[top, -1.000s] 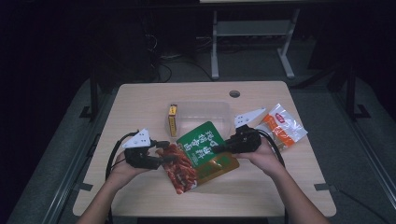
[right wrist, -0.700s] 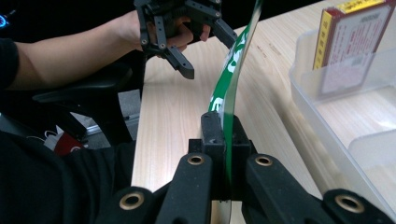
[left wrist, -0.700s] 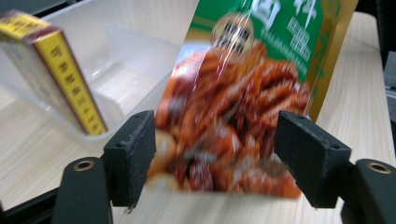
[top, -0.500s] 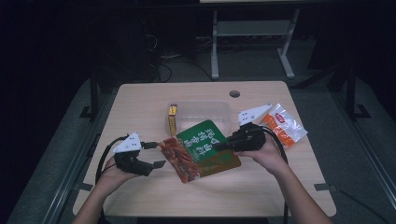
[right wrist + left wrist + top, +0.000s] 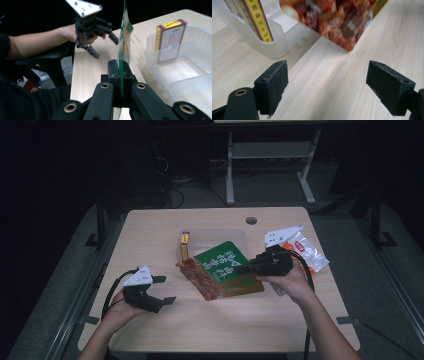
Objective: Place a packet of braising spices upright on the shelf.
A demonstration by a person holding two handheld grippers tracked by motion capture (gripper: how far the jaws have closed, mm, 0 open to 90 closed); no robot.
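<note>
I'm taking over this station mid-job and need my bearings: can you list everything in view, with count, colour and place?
table: one, light wood, carries everything.
clear bin: one, see-through plastic, middle of the table, far side.
yellow-edged box: one, yellow and dark red, standing upright at the bin's left end.
green snack bag: one, green with a red-brown printed part, held off the table beside the bin, gripped at its edge.
orange packet: one, orange and white, on the table's right side.
left claw: one, black, jaws open with nothing between them, low over the table's left; they have just been opening.
right claw: one, black, shut on the green snack bag.
</note>
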